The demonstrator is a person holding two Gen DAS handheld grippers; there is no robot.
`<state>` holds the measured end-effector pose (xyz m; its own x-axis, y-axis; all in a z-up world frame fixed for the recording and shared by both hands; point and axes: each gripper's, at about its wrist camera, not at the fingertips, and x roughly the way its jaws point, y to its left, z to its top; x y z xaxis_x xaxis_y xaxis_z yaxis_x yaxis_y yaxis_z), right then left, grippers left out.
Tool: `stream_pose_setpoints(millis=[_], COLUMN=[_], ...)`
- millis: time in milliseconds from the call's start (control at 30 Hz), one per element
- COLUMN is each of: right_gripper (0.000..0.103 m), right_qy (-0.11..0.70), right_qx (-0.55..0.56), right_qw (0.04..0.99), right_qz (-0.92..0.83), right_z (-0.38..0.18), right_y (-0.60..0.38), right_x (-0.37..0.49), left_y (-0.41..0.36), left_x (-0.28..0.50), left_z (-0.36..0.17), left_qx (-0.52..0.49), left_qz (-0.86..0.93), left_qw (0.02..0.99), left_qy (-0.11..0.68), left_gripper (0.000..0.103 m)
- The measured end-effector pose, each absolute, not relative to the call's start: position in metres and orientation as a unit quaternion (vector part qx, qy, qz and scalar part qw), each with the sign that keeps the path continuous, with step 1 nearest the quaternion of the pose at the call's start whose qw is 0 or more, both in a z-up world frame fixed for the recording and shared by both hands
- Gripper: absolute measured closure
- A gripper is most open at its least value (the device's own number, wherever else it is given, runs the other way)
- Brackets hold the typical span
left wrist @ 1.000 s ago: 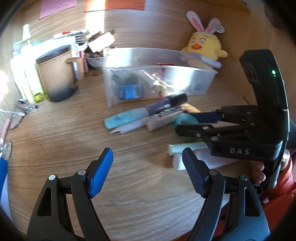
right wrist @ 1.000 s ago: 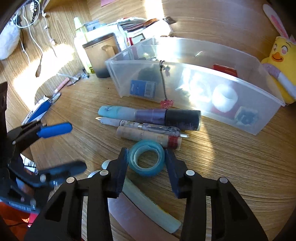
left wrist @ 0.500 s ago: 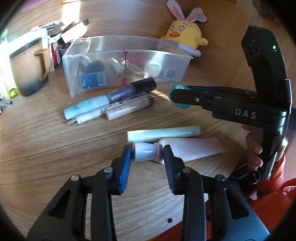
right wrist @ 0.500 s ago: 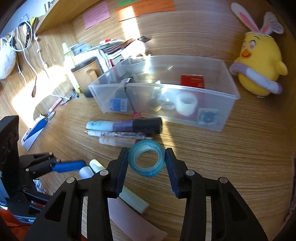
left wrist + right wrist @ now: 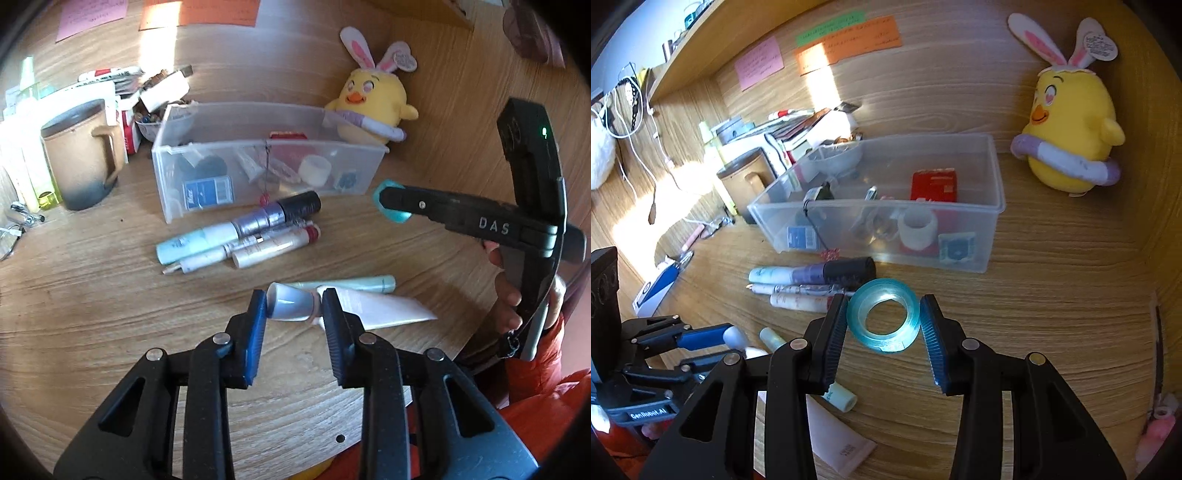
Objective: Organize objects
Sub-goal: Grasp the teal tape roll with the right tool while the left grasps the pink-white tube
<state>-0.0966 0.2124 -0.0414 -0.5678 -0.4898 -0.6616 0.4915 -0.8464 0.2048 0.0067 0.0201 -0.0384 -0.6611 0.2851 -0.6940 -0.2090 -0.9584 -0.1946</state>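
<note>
My left gripper (image 5: 293, 306) is shut on the grey-blue cap of a white tube (image 5: 384, 312) that lies on the wooden desk. The right wrist view shows the same grip at the lower left, where the left gripper (image 5: 733, 345) pinches the cap. My right gripper (image 5: 882, 317) is shut on a blue tape roll (image 5: 886, 341), held above the desk in front of the clear plastic bin (image 5: 993, 192). Seen from the left wrist, the tape roll (image 5: 397, 218) sticks out at the tip of the right gripper (image 5: 388, 205), right of the bin (image 5: 258, 110).
Several pens and tubes (image 5: 240, 236) lie in a row before the bin, which holds small items. A mint tube (image 5: 351, 284) lies behind the white one. A yellow plush chick (image 5: 373, 103) sits at the back right, a brown mug (image 5: 81, 155) at the left.
The left jaws, open wide a second ago, have closed on the white tube's cap. The right gripper has lifted the tape roll off the desk and carried it toward the bin.
</note>
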Motion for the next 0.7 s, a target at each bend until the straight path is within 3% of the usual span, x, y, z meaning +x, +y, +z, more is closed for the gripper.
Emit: stream_pose_setpoints(millis=[33,367,433,500,567,700], right_gripper=[0.066,0.066,0.066,0.066,0.066,0.066], right_qy=[0.000,-0.009,-0.012,-0.015,-0.020,-0.023], right_qx=[0.371,0.363,0.363,0.363,0.364,0.364], right_qw=[0.276,0.269,0.266,0.263,0.260,0.255], right_qz=[-0.887,-0.892,-0.893,-0.894,-0.894,-0.895], right_z=[-0.040,-0.034,-0.034,-0.034,-0.035,-0.035], right_y=[0.214,0.221,0.225,0.228,0.232,0.237], right_x=[-0.096,-0.099,-0.100,-0.101,-0.103,-0.103], left_y=[0.019,0.018,0.026,0.038,0.050,0.074], left_x=[0.005,-0.002,-0.001,0.001,0.003,0.003], left_z=[-0.037,-0.035,-0.036,-0.037,-0.038,-0.043], left_qx=[-0.389,-0.403,-0.409,-0.414,-0.414,-0.422], left_qz=[0.909,0.900,0.895,0.889,0.888,0.877], left_qw=[0.138,0.153,0.167,0.185,0.197,0.230], left_qy=[-0.050,-0.068,-0.061,-0.055,-0.041,-0.023], left_gripper=[0.103,0.101,0.096,0.074,0.063,0.056])
